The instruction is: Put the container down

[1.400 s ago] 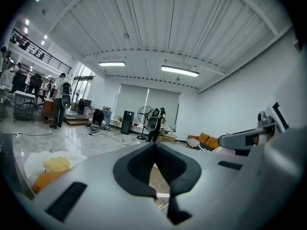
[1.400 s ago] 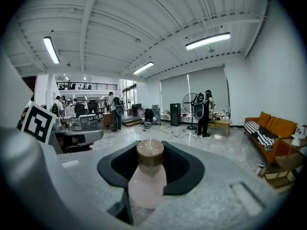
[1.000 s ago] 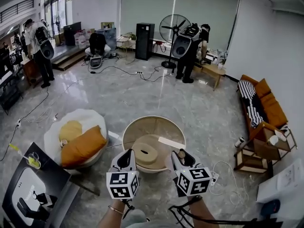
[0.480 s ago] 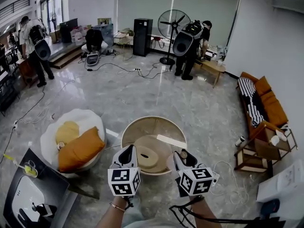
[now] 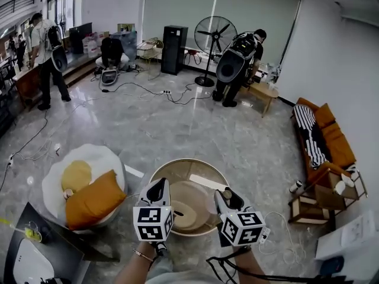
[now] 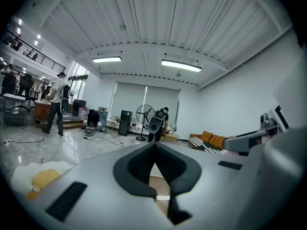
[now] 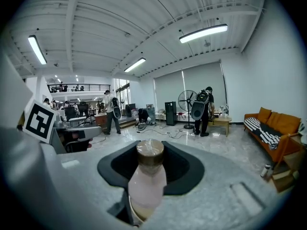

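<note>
Grey polished stone floor (image 5: 177, 123) with cables (image 5: 139, 87) trailing across it; white walls (image 5: 337, 58), pale blinds (image 5: 254, 10) across the far one; tall windows (image 5: 66, 5) at 10 o'clock; a standing fan (image 5: 215, 35) and a black cabinet (image 5: 173, 51) at 12; a low wooden bench (image 5: 260, 92) at 1; an orange sofa (image 5: 336, 139) with a striped throw (image 5: 311, 134) at 3; a white round seat (image 5: 103, 157) with orange cushions (image 5: 95, 199) at 8; a round wooden table (image 5: 177, 165) at 6; strip lights (image 6: 181, 65) on a ribbed white ceiling (image 6: 144, 23)

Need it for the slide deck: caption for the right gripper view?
Right gripper clamping a pale pink, brown-capped bottle between its jaws, fan and orange sofa beyond.
</note>
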Demonstrator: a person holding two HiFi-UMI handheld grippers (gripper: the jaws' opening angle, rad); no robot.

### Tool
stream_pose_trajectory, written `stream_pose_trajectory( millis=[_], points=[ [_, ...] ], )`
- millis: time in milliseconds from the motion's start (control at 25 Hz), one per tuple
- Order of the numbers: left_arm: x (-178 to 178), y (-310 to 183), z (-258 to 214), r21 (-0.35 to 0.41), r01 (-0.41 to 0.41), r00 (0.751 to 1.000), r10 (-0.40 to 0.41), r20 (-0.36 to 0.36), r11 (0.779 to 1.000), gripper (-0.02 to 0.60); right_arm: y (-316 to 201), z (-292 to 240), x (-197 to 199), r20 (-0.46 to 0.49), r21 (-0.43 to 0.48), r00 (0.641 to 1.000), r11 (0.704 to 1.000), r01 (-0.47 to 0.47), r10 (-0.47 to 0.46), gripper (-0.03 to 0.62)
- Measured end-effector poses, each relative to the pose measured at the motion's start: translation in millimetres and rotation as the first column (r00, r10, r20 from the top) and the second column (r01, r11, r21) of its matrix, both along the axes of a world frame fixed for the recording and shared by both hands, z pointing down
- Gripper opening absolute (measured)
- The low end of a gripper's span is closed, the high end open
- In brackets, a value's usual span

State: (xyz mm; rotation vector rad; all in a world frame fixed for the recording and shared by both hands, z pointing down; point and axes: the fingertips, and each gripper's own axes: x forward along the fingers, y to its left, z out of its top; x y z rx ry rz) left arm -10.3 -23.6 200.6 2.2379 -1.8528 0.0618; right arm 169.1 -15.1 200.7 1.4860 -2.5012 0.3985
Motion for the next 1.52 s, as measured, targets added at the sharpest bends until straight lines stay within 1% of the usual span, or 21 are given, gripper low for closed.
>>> stream_pose_trajectory(
  millis=[240, 520, 760, 960, 1200, 1320, 1520],
  points=[
    [-21, -55, 1, -0.013, -0.016, 1.000, 0.016, 0.015, 1.000, -0.005, -53, 2, -18, 0.018, -0.004, 1.000, 1.000, -0.022, 0.022, 0.137],
    [-38, -112, 10, -0.039, -0.034, 0.999, 0.035, 0.011, 0.999, -0.005, -106, 9, -29, 0.007, -0.026, 0.999, 0.999, -0.048, 0.048, 0.137],
    [-50, -146, 27, -0.088, -0.038, 0.999, 0.039, 0.004, 0.995, -0.005, -140, 8, -39, -0.003, -0.026, 0.998, 0.998, -0.059, 0.059, 0.137],
    [-40, -161, 43, -0.128, -0.027, 0.999, 0.030, 0.022, 0.991, -0.005, -159, 19, -36, -0.006, -0.045, 0.999, 0.998, -0.032, 0.032, 0.137],
    [-34, -162, 59, -0.169, 0.029, 0.999, -0.025, 0.024, 0.985, -0.005, -178, 34, -27, -0.013, -0.077, 0.999, 0.997, 0.028, -0.029, 0.138],
    [-33, -164, 75, -0.191, 0.054, 0.998, -0.049, 0.033, 0.980, -0.005, -185, 48, -21, -0.012, -0.092, 0.999, 0.995, 0.041, -0.043, 0.137],
    [-33, -165, 102, -0.235, 0.085, 0.996, -0.081, 0.027, 0.968, -0.005, -192, 73, -21, -0.015, -0.120, 0.997, 0.990, 0.073, -0.075, 0.137]
  ],
)
